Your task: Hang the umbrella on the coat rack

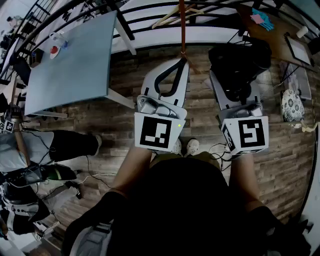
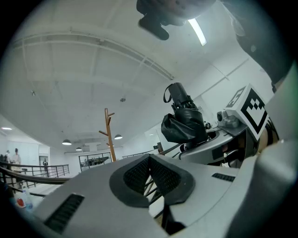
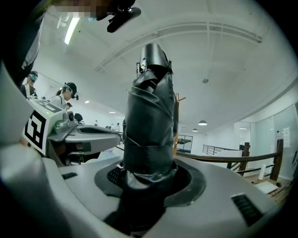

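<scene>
A folded black umbrella (image 3: 149, 125) stands upright between the jaws of my right gripper (image 3: 149, 182), which is shut on its lower part. In the head view the umbrella (image 1: 239, 62) sticks out ahead of the right gripper (image 1: 239, 100). My left gripper (image 1: 180, 62) is beside it on the left, shut with nothing in it, its pads meeting at the tips (image 2: 150, 158). The wooden coat rack (image 1: 183, 25) stands straight ahead, just beyond the left gripper's tips. It shows far off in the left gripper view (image 2: 108, 135) and half hidden behind the umbrella in the right gripper view (image 3: 177, 118).
A blue-grey table (image 1: 75, 55) with a bottle on it stands at the left. A black railing (image 1: 150, 12) runs behind the rack, and a wooden hanger (image 1: 175, 15) hangs there. A seated person (image 1: 45, 145) and floor cables are at the left, a wooden desk (image 1: 280, 30) at the right.
</scene>
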